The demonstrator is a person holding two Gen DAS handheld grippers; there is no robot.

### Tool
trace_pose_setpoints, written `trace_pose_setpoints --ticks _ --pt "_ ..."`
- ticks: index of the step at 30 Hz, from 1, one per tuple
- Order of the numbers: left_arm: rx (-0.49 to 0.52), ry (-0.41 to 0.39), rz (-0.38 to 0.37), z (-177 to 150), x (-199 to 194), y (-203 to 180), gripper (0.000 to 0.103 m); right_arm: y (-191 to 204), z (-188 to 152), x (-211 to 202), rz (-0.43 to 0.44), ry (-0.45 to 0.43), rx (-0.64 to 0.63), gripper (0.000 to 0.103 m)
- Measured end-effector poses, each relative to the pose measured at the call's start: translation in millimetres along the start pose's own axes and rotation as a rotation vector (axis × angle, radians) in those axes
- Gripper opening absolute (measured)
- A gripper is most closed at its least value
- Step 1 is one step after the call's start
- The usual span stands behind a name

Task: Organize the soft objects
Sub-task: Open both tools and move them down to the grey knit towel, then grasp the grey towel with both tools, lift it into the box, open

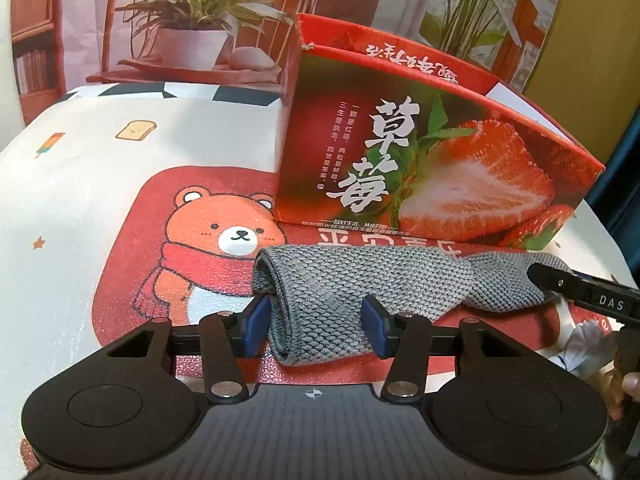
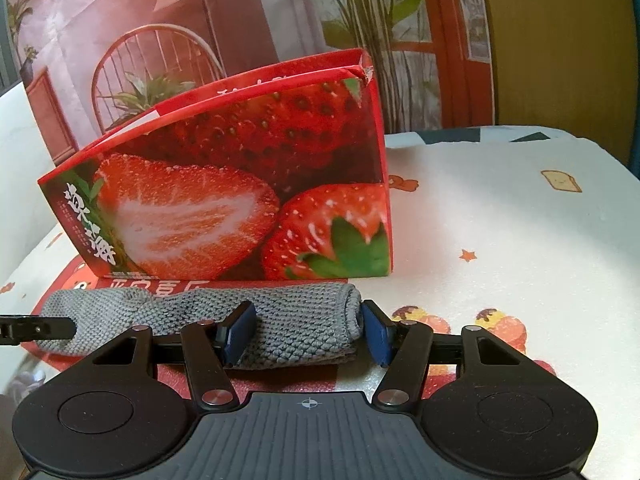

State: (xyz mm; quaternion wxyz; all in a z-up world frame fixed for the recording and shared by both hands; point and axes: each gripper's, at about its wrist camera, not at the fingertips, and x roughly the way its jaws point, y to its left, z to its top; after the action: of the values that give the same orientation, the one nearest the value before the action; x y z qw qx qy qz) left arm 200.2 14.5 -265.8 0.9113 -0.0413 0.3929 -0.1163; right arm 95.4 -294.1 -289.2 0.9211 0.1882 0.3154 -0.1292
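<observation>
Nearest the lens, the left tongs (image 1: 316,322) straddle one rolled end of a grey knit cloth (image 1: 360,284) on the tabletop (image 1: 72,184). One blue pad sits at the roll's outer edge and the other rests against the weave; whether they press or merely touch cannot be told. The right tongs (image 2: 306,330) bracket the cloth's (image 2: 240,328) opposite rolled end in the same way, one pad lying on top of the knit, the other just off the end of the roll, with no firm clamp evident. Each pair stands part-way apart, the cloth between its pads.

The cloth lies directly ahead of both tongs, its long axis running crosswise to them, one end to each hand and a twisted, narrowed waist in between. Neither hand is clearly nearer. In the left view the tip of the right tongs shows at the cloth's far end.

Just beyond the cloth, almost touching it, stands an open red strawberry box (image 1: 420,160), the likely destination. Lifting the cloth probably calls for both pairs to close together.
</observation>
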Motion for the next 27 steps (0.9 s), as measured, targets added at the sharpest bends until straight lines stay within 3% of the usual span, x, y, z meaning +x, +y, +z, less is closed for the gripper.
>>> trace_pose_setpoints --ticks 3,5,8,15,27 --pt "0.013 -0.006 0.003 -1 0 0 0.041 -3 0 -1 0.013 -0.004 0.007 0.055" --pt "0.026 -0.013 0.016 -2 -2 -2 0.022 -4 0 -1 0.023 -0.006 0.014 0.052" --pt "0.033 -0.024 0.006 -3 -7 -5 0.015 -8 0 -2 0.042 -0.004 0.030 0.039" --pt "0.034 -0.090 -0.011 3 -32 -8 0.013 -3 6 -15 0.076 -0.008 0.025 0.023" --pt "0.049 -0.347 -0.064 40 -106 -26 0.012 24 52 -85 0.158 -0.218 -0.067 0.021"
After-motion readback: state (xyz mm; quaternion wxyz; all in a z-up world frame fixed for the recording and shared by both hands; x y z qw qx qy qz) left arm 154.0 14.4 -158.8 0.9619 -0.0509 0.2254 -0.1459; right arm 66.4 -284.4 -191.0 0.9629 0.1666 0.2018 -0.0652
